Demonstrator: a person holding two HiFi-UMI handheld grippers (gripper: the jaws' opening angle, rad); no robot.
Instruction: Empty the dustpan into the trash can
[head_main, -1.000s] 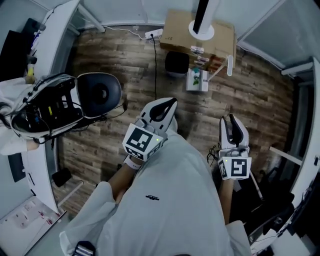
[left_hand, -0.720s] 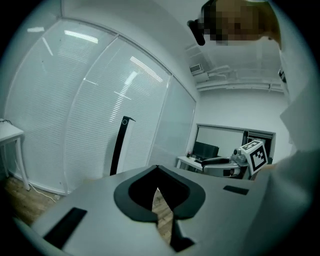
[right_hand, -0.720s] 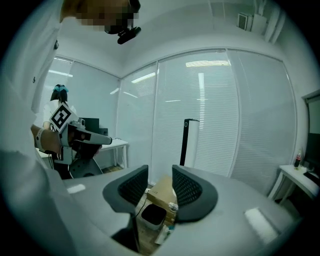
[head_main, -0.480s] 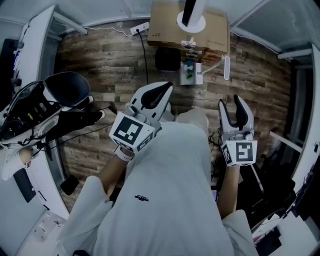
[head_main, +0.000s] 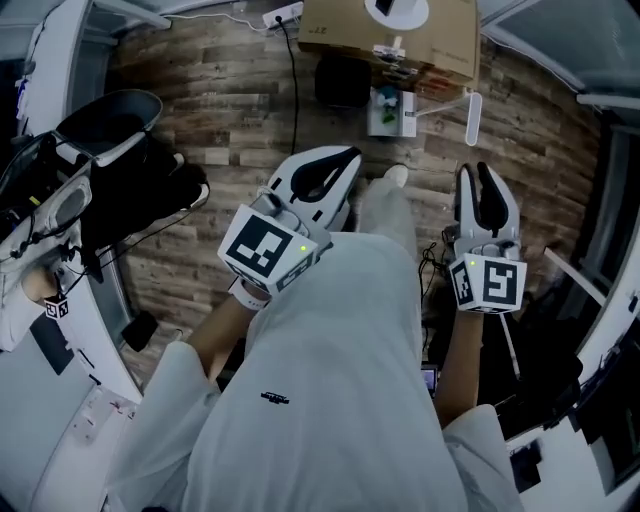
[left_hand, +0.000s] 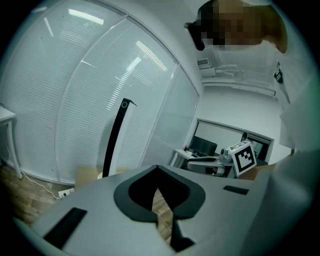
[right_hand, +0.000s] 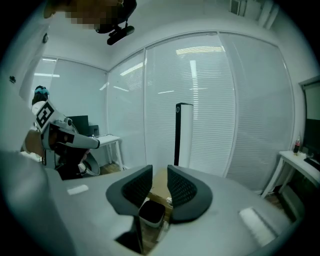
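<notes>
Wooden planks cover the floor (head_main: 220, 100), and at its far edge, against a cardboard box (head_main: 400, 40), stands the black trash can (head_main: 343, 80). The white dustpan (head_main: 390, 112) sits just to the right of the can, with something green in it; its pale handle sticks out to the right. Both lie well ahead of the person's two grippers, and neither gripper touches them.

The left gripper (head_main: 345, 160) points up the head view toward the can. In the left gripper view its jaws meet at the tips (left_hand: 157, 170) with nothing caught between them; only a sliver of floor shows through the gap lower down. The can and the dustpan do not appear in that view, which takes in frosted glass walls and the marker cube of the other gripper off to the right.

The right gripper (head_main: 480, 172) is held out to the right of the person's body and points the same way, with the dustpan ahead of it and a little to its left. In the right gripper view its ribbed jaws (right_hand: 159, 170) stand a narrow way apart and are closing on empty air. Through the gap the trash can (right_hand: 150, 212) shows low and far beyond the tips, with the box edge behind it.

A black office chair (head_main: 110, 120) stands at the left, beside a white desk.
</notes>
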